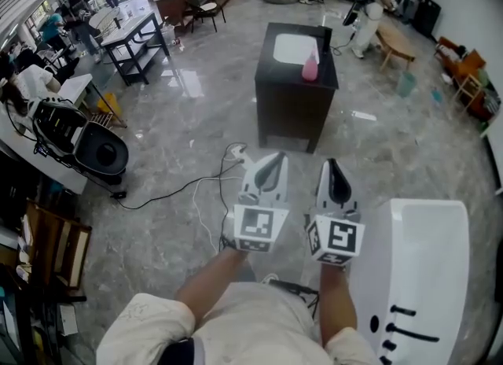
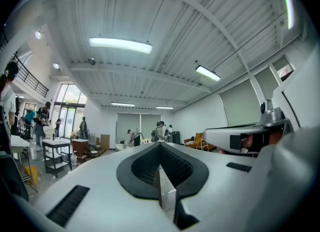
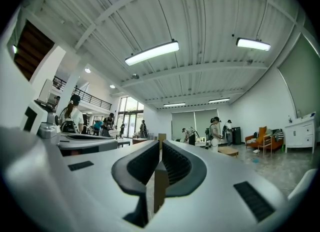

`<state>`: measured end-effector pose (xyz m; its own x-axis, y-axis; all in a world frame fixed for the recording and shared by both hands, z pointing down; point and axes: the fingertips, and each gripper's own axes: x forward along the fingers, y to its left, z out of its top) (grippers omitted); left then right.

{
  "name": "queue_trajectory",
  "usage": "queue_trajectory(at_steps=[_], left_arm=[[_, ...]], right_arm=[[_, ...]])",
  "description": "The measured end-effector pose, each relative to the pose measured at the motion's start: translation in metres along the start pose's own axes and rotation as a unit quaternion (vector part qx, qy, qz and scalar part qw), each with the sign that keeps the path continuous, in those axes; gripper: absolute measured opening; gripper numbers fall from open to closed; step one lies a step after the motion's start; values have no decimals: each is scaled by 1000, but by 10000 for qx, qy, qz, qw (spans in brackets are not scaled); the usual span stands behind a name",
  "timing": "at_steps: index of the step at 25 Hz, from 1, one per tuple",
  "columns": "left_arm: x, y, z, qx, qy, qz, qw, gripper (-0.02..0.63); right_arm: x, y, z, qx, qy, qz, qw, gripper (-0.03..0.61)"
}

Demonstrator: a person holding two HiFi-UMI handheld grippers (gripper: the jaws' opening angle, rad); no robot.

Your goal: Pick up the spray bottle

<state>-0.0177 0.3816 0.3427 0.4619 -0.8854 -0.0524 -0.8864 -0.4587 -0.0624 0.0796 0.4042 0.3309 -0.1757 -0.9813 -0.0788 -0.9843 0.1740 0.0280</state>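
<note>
A pink spray bottle (image 1: 310, 67) stands upright on the right part of a black cabinet (image 1: 292, 100), next to a white basin (image 1: 295, 49) set in its top. Both grippers are held level over the floor, well short of the cabinet and pointing toward it. My left gripper (image 1: 273, 159) has its jaws pressed together with nothing between them, as the left gripper view (image 2: 160, 145) also shows. Beside it, my right gripper (image 1: 332, 165) is shut and empty too, its tips meeting in the right gripper view (image 3: 160, 143). Neither gripper view shows the bottle.
A white unit (image 1: 420, 273) stands close at my right. A white cable (image 1: 200, 186) trails over the grey floor ahead of the left gripper. A black round machine (image 1: 98, 151) sits at the left. Tables, chairs and several people fill the far end of the hall.
</note>
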Motion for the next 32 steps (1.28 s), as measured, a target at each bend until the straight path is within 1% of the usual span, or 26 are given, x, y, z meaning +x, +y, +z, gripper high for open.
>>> queue_trajectory(at_steps=[4,8,12,17,20,23,26,32], left_arm=[[23,-1,-7,-37,39,-73,10000,2],[26,8,-23,-80,32,-177,9998,2],[49,24,-34,-161,39,-237,9996,2],[90,59,-44,-255,45,-227,9994,2],[121,86,-48,-272,18,-237,9993,2],[142,118,-52,-233,-5,-264,9994,2],[162,141,-60,-275,33,-350,9990,2],[200,178,-70,-374,-26,-555,9978,2]], right_arm=[[20,-10,-10,-80,122,5,9999,6],[28,-2,-28,-96,270,-116,9995,6],[57,2,-39,-185,366,-141,9991,6],[112,5,-45,-252,374,-135,9989,6],[153,6,-51,-224,444,-193,9986,6],[188,19,-55,-243,486,-231,9983,6],[218,26,-60,-256,489,-298,9980,6],[272,33,-72,-280,484,-489,9972,6]])
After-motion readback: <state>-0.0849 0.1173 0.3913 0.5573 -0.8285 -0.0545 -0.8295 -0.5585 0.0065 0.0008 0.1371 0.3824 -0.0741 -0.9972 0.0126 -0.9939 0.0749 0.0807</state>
